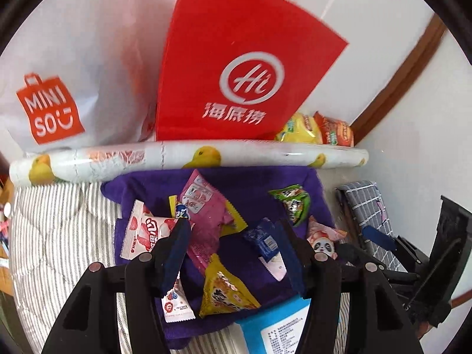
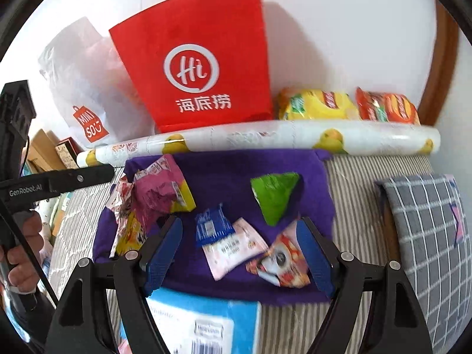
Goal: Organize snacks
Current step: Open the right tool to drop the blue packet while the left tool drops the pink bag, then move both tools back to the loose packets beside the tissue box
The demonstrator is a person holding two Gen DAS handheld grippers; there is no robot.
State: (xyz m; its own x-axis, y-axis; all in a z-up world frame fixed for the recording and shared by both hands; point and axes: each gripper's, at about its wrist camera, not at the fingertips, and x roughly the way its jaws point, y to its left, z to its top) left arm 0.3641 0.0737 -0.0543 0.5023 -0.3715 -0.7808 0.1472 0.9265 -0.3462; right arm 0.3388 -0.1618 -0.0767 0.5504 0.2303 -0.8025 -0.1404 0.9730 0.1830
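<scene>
Several snack packets lie on a purple cloth (image 1: pixel 244 183) spread over striped bedding. My left gripper (image 1: pixel 233 222) hovers open above a pink packet (image 1: pixel 203 206), a yellow packet (image 1: pixel 227 292) and a blue packet (image 1: pixel 262 239); its pads touch none of them. In the right wrist view my right gripper (image 2: pixel 239 221) stands open over the blue packet (image 2: pixel 212 227), a pink-white packet (image 2: pixel 233 247) and a red-white packet (image 2: pixel 280 262), gripping nothing. A green packet (image 2: pixel 275 197) lies farther back, and a crumpled pink packet (image 2: pixel 159 188) at the left.
A red paper bag (image 2: pixel 200 67) and a white MINISO bag (image 2: pixel 85 88) stand against the wall behind a duck-print roll (image 2: pixel 265 138). Yellow (image 2: pixel 315 103) and orange (image 2: pixel 386 106) chip bags lie beside them. A blue-white box (image 2: pixel 206 318) sits near, a checked cushion (image 2: pixel 427 221) at right.
</scene>
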